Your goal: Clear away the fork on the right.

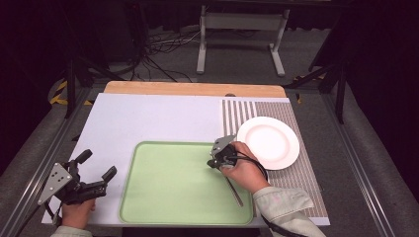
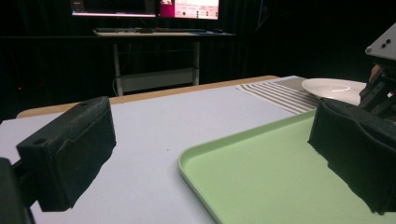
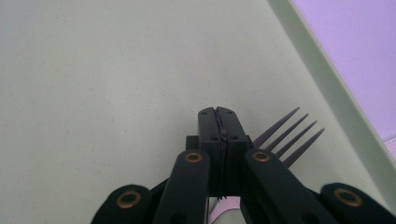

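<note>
The slim grey metal fork (image 3: 289,135) lay flat on the floor of the pale green plastic tray (image 1: 163,197), near its right rim, handle pointing back toward you. Your right gripper (image 1: 217,160) had its jaws pressed together over the fork's neck, the four tines fanning out past the black tips in the right gripper view; whether the metal sat pinched between the pads or just under them, you could not tell from there. Your left gripper (image 1: 99,181) hovered off the tray's left edge, jaws spread wide with nothing between them.

The risk was the grip itself. A thin, flat neck gives closed pads little to bite on, so the fork could have pivoted and dropped tines-first as you lifted, or slid out and skated across the tray. Pressing down harder could also have shoved the tray sideways on the white tabletop.

The tray held the fork and nothing else. The round white ceramic plate (image 1: 269,143) on the striped placemat (image 1: 237,113) stood bare.
</note>
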